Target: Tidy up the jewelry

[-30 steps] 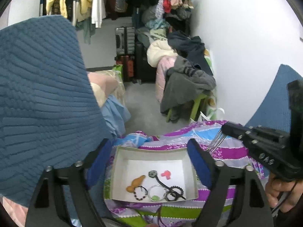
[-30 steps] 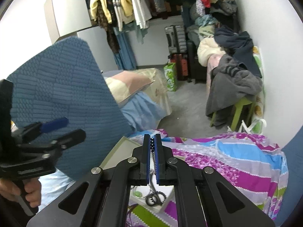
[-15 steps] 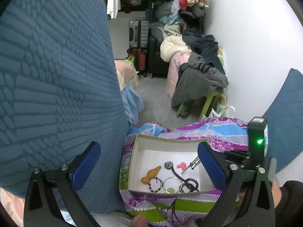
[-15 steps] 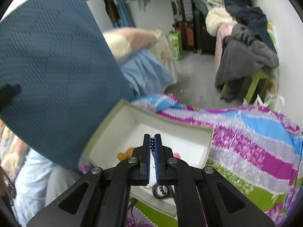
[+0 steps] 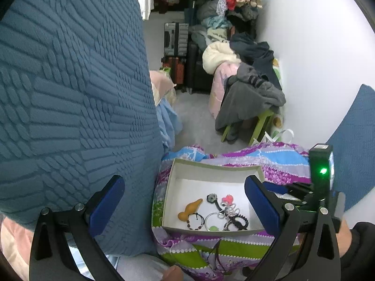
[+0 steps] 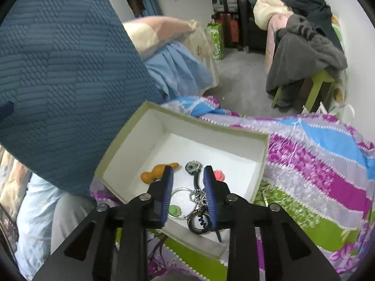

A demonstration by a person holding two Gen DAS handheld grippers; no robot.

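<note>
Jewelry lies gathered in a shallow white box [image 6: 150, 126] with an olive-green rim, which sits on a bedspread [image 6: 316, 164] striped in purple, blue and lime green. At far left in both views a blue quilted cushion [image 5: 70, 105] rises beside the box, its edge just next to the box's left wall.

Inside the box, going left to right in the right wrist view: an orange gourd-shaped piece [image 6: 155, 172] lies near the left of the floor; next to it a dark round flower-like charm [image 6: 193, 166] on a black cord; then a red-pink piece [image 6: 219, 175] toward the right. Nearer the front wall lie a thin silver ring [image 6: 181, 190] with a green bead [image 6: 174, 210] by it, a silver bead chain [image 6: 196, 197] bunched in a heap, and a black coiled hair tie [image 6: 199, 223]. The left wrist view adds a dark beaded bracelet [image 5: 195, 221] just in front of the orange piece.

The left tongs [image 5: 185, 206] are spread wide, empty, framing the box from the near side. The right tongs [image 6: 187, 187] hang over the box's front half with their blue pads parted and nothing between them; the silver bead chain rests on the box floor directly under that gap. In the left wrist view the right tongs' body, with a green light, shows at the box's right edge.
</note>
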